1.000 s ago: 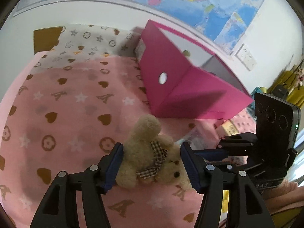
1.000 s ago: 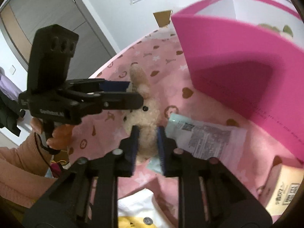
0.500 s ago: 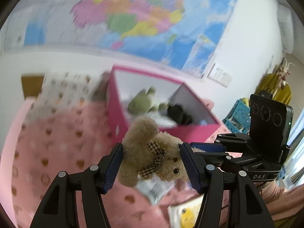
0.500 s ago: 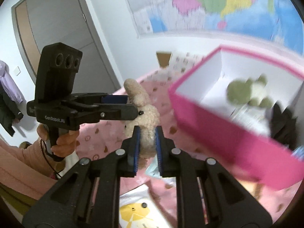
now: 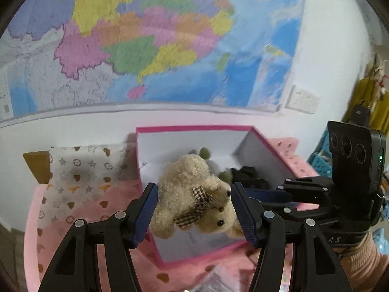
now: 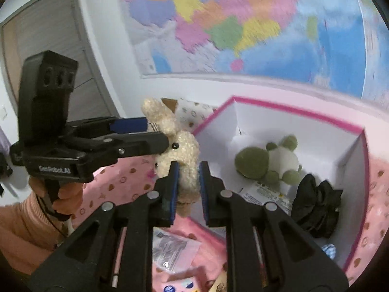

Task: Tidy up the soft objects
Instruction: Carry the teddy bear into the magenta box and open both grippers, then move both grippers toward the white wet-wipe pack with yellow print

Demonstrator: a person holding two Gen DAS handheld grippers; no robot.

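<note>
The cream teddy bear point(image 5: 194, 194) is up in the air, tilted head-down, checked bow at its neck, curly fur squeezed from both sides; it hangs over the near corner of the pink box point(image 6: 287, 109); that box is open, white inside, holding a green-and-white plush point(image 6: 267, 160), a crumpled black fabric piece point(image 6: 316, 209) and a printed packet point(image 6: 267, 194).

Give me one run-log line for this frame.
phase: carry | object: teddy bear | left hand-held gripper: shut on bear | right hand-held gripper: jaws opening, bear between | target: pink box | status: not yet in box
</note>
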